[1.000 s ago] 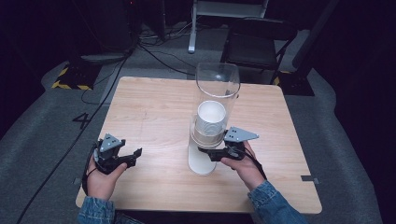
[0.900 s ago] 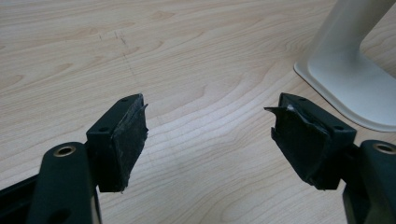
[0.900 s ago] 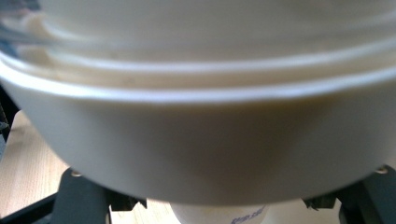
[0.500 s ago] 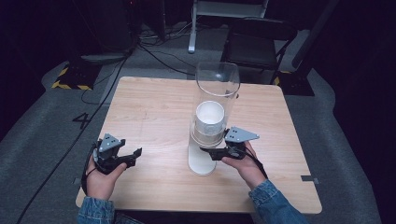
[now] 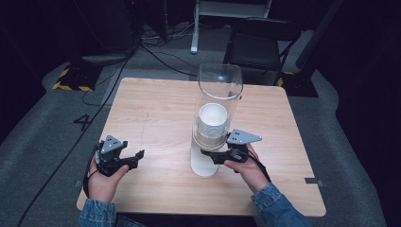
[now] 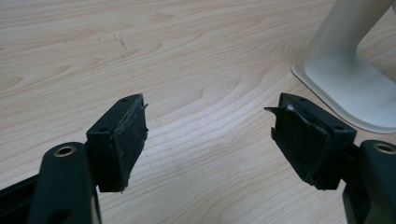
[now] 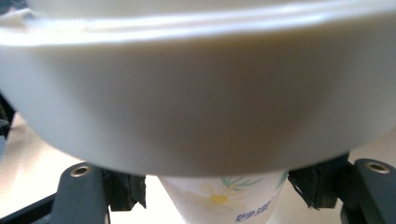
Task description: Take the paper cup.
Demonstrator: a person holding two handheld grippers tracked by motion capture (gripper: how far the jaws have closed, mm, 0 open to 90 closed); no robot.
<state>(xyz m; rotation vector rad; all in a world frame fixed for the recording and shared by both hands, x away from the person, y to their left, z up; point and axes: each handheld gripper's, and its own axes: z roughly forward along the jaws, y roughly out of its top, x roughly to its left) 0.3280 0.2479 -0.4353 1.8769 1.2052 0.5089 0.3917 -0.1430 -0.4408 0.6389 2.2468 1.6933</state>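
Right gripper view: the right gripper [image 7: 215, 186] has its fingers either side of a daisy-printed paper cup [image 7: 219, 200] under the cup dispenser's [image 7: 196, 93] white collar; whether they touch it is hidden. The high view shows the dispenser's clear tube [image 5: 218, 101] standing mid-tabletop [image 5: 151, 109]. Left gripper [image 6: 210, 140] rests apart, fingers spread over bare wood.

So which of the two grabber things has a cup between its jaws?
The right gripper, beside the cup dispenser: a daisy-printed paper cup sits between its jaws. The left gripper has just bare table between its open jaws.
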